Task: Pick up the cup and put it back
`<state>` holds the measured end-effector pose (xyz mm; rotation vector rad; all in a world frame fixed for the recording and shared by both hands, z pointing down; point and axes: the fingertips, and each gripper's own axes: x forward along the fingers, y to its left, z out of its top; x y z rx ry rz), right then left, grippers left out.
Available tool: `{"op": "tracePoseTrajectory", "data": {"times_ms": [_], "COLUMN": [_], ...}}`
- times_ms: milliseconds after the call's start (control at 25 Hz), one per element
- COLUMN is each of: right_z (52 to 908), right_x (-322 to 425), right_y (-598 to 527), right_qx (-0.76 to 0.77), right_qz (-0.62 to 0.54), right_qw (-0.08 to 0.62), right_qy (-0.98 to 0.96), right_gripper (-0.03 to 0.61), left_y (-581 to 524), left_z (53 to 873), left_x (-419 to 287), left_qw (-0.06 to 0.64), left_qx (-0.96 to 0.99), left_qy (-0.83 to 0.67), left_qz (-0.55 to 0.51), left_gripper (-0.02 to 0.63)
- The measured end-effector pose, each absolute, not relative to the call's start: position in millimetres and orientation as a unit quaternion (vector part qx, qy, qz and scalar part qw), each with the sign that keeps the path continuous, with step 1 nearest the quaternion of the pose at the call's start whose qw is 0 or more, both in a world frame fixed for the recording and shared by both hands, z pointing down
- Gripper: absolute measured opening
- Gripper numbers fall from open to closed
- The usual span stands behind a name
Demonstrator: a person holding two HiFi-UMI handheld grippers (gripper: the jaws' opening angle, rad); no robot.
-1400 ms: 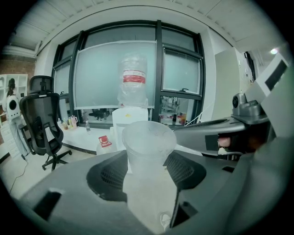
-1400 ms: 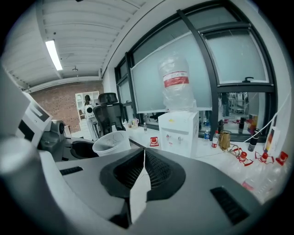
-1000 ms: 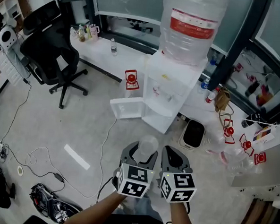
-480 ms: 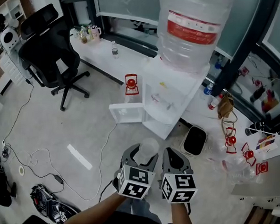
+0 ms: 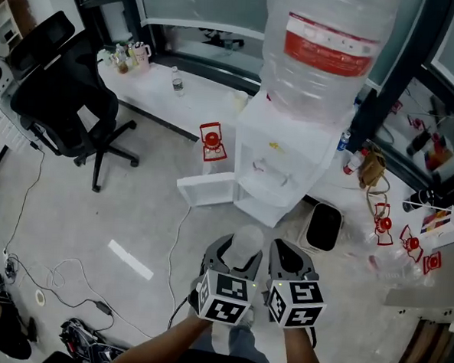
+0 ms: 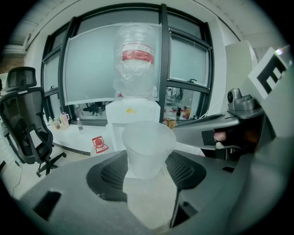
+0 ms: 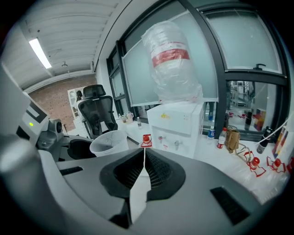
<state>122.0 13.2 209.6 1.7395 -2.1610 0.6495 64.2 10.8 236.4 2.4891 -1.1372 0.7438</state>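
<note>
In the left half of the pair held out over the floor [image 5: 134, 202], the left hand-held gripper [image 5: 235, 252] has its jaws spread wide and pressed on the two sides of the cup [image 5: 246, 242]. The cup is a translucent plastic one, and it hangs in the air with nothing under it. Its long axis stands upright with the mouth up, and the rim rises clear above the pads. So the cup lies not away from this hand-held gripper but inside it.

Ahead and a little to the right stands the white water dispenser [image 5: 278, 168], well apart from the cup, its big bottle [image 5: 327, 52] on top. If the cup goes back there, which I cannot tell for sure, the move is forward and slightly rightward with the cup kept upright.

Just beside, to the right, the right hand-held gripper [image 5: 290, 259] has its jaws together on nothing. It is level with the left one, but only the left holds the cup.
</note>
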Motion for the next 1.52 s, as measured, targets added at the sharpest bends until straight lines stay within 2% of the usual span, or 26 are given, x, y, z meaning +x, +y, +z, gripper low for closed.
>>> {"op": "tracePoseTrajectory", "data": {"times_ms": [320,600,1520], "right_z": [248.5,307.1,585.4], "right_x": [77.5,75.8,139.7], "right_y": [-43.2,-79.9,-187.4], "right_qx": [0.630,0.639,0.650], "right_qz": [0.248,0.253,0.213], "right_qw": [0.153,0.152,0.174], "right_qy": [-0.720,-0.710,-0.708], "right_gripper": [0.021,0.021,0.021], "left_y": [-49.2,-90.3,-207.9], "left_z": [280.1,345.9,647.4], "left_x": [22.5,19.6,92.1], "left_qw": [0.162,0.167,0.142], "left_qx": [0.880,0.883,0.906], "left_qy": [-0.355,-0.340,-0.309], "left_qz": [0.271,0.276,0.251], "left_gripper": [0.270,0.268,0.269]}}
